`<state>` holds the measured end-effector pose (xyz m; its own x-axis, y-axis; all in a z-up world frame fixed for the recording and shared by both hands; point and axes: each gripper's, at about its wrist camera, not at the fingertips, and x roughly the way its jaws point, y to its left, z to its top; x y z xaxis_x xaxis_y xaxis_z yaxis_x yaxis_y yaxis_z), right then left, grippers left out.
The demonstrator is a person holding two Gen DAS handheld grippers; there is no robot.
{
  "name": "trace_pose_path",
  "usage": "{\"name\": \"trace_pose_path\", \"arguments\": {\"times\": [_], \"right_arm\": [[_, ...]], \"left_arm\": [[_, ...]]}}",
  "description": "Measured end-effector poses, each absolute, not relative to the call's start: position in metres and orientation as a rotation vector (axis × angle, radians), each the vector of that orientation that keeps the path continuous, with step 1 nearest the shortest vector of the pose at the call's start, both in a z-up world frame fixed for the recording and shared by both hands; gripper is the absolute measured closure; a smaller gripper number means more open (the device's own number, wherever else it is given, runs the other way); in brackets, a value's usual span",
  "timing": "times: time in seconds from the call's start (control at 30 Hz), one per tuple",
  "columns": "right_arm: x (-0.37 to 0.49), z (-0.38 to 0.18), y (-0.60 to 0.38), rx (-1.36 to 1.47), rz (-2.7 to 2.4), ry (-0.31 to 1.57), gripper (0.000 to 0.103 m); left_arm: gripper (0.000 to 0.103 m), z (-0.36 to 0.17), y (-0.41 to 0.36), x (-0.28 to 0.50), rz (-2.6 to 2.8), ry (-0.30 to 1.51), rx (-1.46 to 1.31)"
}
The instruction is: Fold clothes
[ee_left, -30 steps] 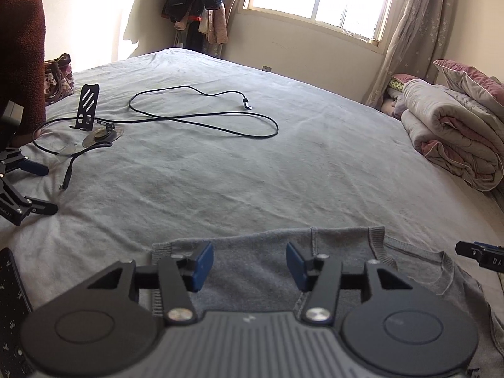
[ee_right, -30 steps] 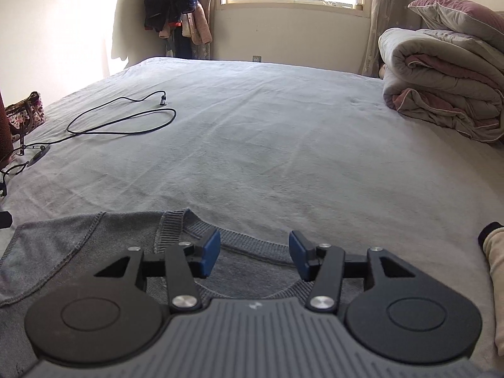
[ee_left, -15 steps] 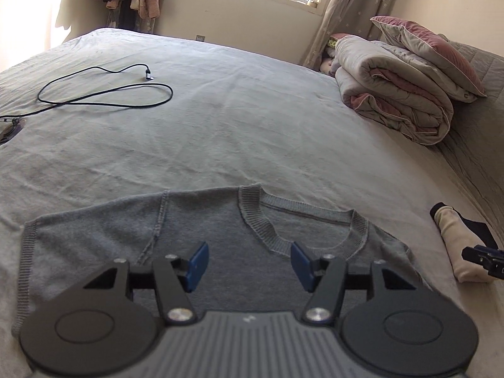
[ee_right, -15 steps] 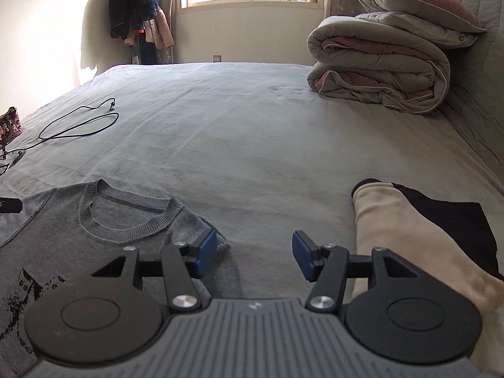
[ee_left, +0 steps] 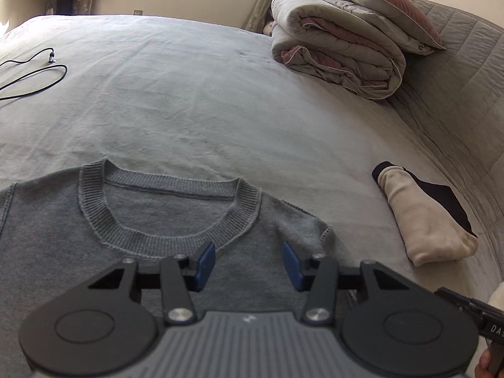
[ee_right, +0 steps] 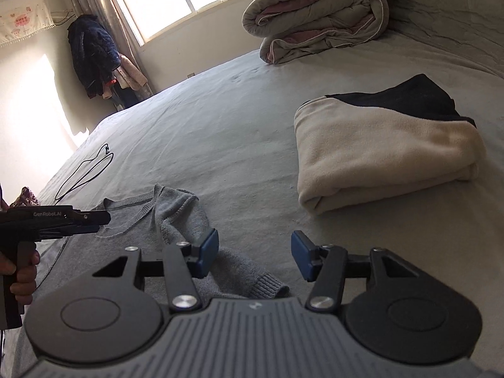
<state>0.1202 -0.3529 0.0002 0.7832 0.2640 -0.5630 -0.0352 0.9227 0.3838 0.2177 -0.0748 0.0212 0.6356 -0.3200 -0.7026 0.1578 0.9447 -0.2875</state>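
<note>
A grey sweater was seen spread face-up on the bed, its collar toward the headboard and its right sleeve bunched. The left gripper was held apart above the chest, the right gripper apart beside the sleeve cuff. A sleeve fold was judged in hand; the cuff would need pinching and carrying inward. A folded cream garment lay nearby.

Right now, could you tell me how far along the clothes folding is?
Done: a cream and black garment lies folded on the bed. In hand: nothing is gripped; the left gripper and right gripper are both open over the grey sweater, the right near its sleeve. Left: the whole sweater fold, since it lies spread out.
</note>
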Motion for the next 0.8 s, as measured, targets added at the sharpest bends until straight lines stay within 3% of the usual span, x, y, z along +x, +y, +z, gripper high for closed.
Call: {"name": "trace_pose_path", "arguments": {"times": [0.23, 0.53, 0.8], "right_arm": [[0.117, -0.024, -0.339, 0.258, 0.138, 0.701, 0.056], [0.106, -0.032, -0.37, 0.447, 0.217, 0.667, 0.057], [0.112, -0.037, -0.367, 0.531, 0.279, 0.678, 0.066]], "left_arm": [[0.057, 0.01, -0.116, 0.245, -0.32, 0.859, -0.176], [0.057, 0.012, -0.167, 0.273, -0.373, 0.951, -0.148], [0.061, -0.004, -0.21, 0.273, -0.294, 1.007, -0.002]]}}
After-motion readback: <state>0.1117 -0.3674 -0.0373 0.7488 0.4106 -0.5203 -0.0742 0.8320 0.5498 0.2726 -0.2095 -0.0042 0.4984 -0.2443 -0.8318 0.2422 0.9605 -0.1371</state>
